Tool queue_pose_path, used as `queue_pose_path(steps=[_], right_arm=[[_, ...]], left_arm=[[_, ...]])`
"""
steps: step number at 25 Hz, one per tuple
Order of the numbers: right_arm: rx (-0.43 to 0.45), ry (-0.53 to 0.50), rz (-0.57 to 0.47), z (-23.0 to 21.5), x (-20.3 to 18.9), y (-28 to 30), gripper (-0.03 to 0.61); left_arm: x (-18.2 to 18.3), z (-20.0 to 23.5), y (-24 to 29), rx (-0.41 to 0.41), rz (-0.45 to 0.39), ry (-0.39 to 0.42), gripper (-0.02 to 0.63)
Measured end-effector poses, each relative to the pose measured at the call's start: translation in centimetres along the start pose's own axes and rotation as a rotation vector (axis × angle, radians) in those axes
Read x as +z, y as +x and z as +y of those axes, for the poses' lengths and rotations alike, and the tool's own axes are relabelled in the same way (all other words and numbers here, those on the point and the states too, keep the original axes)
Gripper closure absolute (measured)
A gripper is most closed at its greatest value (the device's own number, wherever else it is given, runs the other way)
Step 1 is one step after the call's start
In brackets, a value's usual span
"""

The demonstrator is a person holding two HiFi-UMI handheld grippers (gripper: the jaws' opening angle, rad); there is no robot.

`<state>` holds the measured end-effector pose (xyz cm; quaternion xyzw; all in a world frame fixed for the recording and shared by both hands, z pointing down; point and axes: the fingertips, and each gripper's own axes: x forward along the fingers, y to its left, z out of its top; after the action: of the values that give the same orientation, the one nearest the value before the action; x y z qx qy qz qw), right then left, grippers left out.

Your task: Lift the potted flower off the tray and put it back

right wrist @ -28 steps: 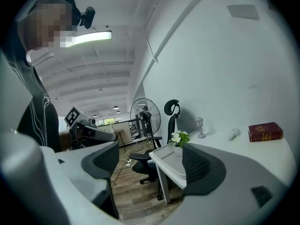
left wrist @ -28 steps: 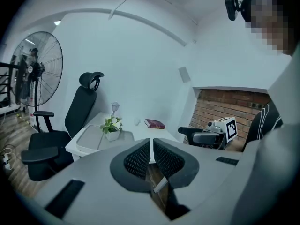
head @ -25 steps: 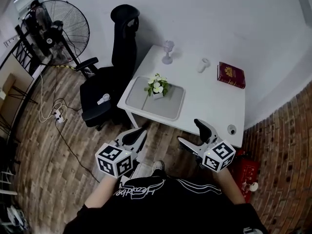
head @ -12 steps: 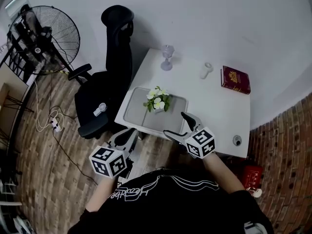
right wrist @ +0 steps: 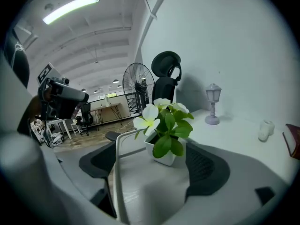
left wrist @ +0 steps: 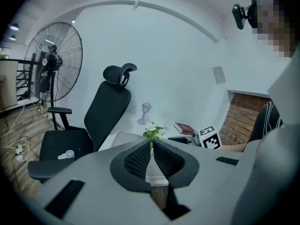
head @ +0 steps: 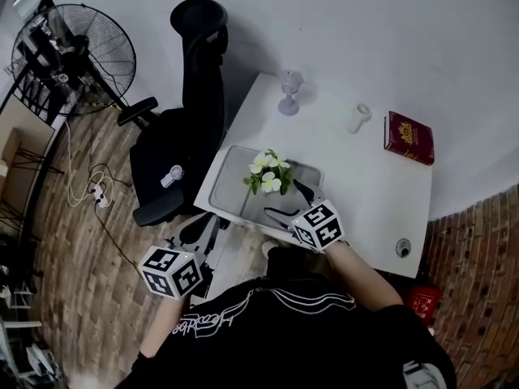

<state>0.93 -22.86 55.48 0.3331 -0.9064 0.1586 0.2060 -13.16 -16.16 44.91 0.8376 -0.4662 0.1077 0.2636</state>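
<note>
Right tool (head: pixel 283 199) gapes, apparently flanking potted flower (head: pixel 268 173).

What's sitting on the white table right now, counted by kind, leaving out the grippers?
Tray: 1
Potted flower: 1
Small lantern: 1
Small white container: 1
Red book: 1
Small round piece at the table's corner: 1
Total: 6
</note>
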Motion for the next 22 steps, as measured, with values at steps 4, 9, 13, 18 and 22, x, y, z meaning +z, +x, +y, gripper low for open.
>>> queue_pose_path(steps=[4, 9, 13, 18, 22], right_arm=[[-0.004, -0.002, 0.045, -1.3, -0.8, 2.3, 0.126], [-0.008, -0.006, 0.088, -2.0, -1.3, 4.6, 0.127], [-0.016, 0.0, 0.102, -2.4, -1.4, 5.7, 0.129], [-0.023, -0.004, 0.102, -2.6, -1.4, 6.8, 0.155], [-0.047, 0.005, 0.095, -2.9, -1.3, 7.1, 0.187]], left_arm=[[0.3, 1.3, -0.2, 0.041, -0.003, -0.012, 0.571], [0.5, 2.6, -0.8, 0.088, -0.032, -0.029, 0.571], [0.9, 3.5, -1.6, 0.125, -0.058, -0.034, 0.571], [0.9, 4.6, -2.0, 0.146, -0.064, -0.035, 0.571], [0.3, 5.1, -2.1, 0.152, -0.062, -0.038, 0.571]])
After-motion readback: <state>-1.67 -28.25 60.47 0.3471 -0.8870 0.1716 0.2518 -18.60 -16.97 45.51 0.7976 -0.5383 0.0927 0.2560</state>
